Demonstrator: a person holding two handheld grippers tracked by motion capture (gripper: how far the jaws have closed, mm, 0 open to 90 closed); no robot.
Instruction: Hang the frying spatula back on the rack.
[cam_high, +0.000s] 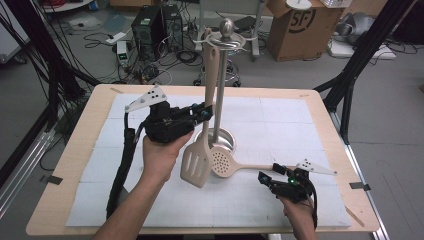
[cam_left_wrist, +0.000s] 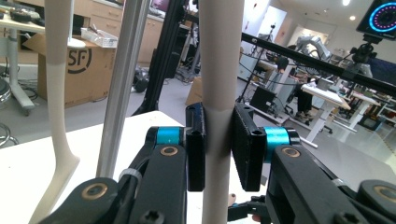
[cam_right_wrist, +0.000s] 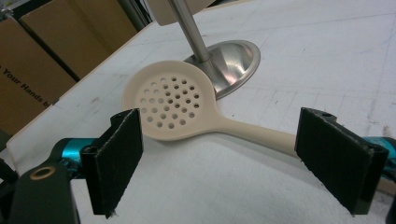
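left gripper view: you are pinching the cream plastic slotted spatula (cam_high: 197, 162) by its handle, beside the steel rack pole (cam_high: 220, 95).
it is likely feeling light, stiff and smooth, so your left gripper (cam_left_wrist: 219, 154) is clamping mid-handle; your right gripper (cam_right_wrist: 238, 158) is gaping wide, empty, over the cream perforated skimmer (cam_right_wrist: 170, 105) lying flat.

My left gripper (cam_high: 204, 113) reached forward at mid-desk, fingers (cam_left_wrist: 196, 154) clamped tight. My right gripper (cam_high: 267, 179) sat low near me, fingers (cam_right_wrist: 119, 154) spread wide, hand (cam_high: 300, 212) behind.

Skimmer (cam_high: 223, 161) before stand (cam_high: 220, 90) (spatula (cam_high: 197, 162) left).
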